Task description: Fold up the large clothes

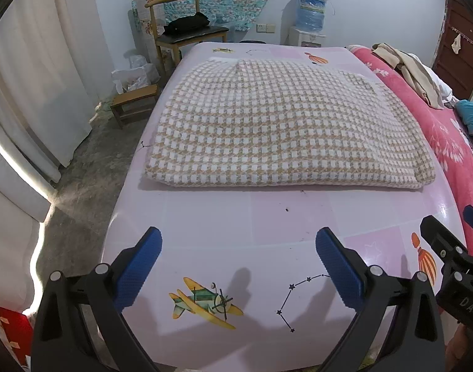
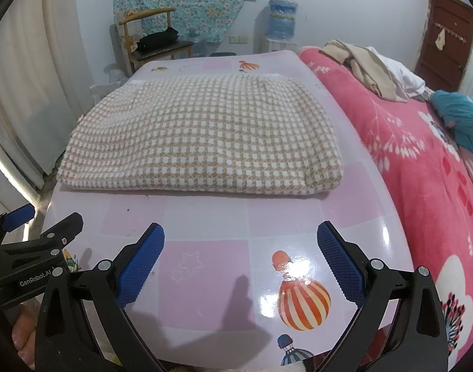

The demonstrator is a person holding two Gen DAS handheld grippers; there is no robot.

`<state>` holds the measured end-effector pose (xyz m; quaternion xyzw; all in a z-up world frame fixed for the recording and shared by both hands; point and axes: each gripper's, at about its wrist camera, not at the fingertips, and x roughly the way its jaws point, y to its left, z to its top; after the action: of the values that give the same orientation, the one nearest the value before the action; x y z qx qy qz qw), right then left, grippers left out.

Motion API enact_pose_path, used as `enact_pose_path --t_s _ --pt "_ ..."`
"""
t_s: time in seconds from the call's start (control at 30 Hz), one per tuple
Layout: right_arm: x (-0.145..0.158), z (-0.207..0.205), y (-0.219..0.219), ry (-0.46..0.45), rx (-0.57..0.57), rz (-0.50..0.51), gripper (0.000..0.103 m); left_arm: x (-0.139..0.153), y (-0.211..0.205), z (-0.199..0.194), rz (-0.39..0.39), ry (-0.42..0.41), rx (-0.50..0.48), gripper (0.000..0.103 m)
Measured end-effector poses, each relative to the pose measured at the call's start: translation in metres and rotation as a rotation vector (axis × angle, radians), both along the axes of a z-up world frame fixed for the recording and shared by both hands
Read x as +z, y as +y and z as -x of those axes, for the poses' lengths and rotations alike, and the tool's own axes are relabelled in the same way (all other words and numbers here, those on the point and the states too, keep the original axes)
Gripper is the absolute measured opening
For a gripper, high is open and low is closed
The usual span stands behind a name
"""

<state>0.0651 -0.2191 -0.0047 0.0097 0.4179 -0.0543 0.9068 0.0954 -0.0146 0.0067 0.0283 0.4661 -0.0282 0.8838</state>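
Observation:
A tan-and-white checked garment (image 1: 276, 124) lies folded into a thick rectangle on the pink patterned table (image 1: 236, 217); the right wrist view shows it too (image 2: 202, 136), its folded edge facing me. My left gripper (image 1: 238, 241) hovers open over the table's near end, short of the garment, with nothing between its blue pads. My right gripper (image 2: 241, 237) is likewise open and holds nothing, level with the left one. Each gripper shows at the edge of the other's view: the right one (image 1: 447, 232) and the left one (image 2: 41, 220).
A pink floral blanket (image 2: 422, 170) with beige clothes (image 2: 366, 65) and a teal cloth (image 2: 462, 117) lies to the right. Beyond the table stand a wooden chair (image 1: 186, 34), a low stool (image 1: 134, 102) and a water dispenser (image 1: 310, 15). White curtains (image 1: 34, 93) hang left.

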Motion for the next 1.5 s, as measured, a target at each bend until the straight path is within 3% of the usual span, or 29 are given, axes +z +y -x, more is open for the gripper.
enact_pose_path --t_s 1.5 --pt "-0.0008 0.0016 -0.0020 0.012 -0.008 0.004 0.095 0.0015 -0.0023 0.0000 0.003 -0.004 -0.007 0.098"
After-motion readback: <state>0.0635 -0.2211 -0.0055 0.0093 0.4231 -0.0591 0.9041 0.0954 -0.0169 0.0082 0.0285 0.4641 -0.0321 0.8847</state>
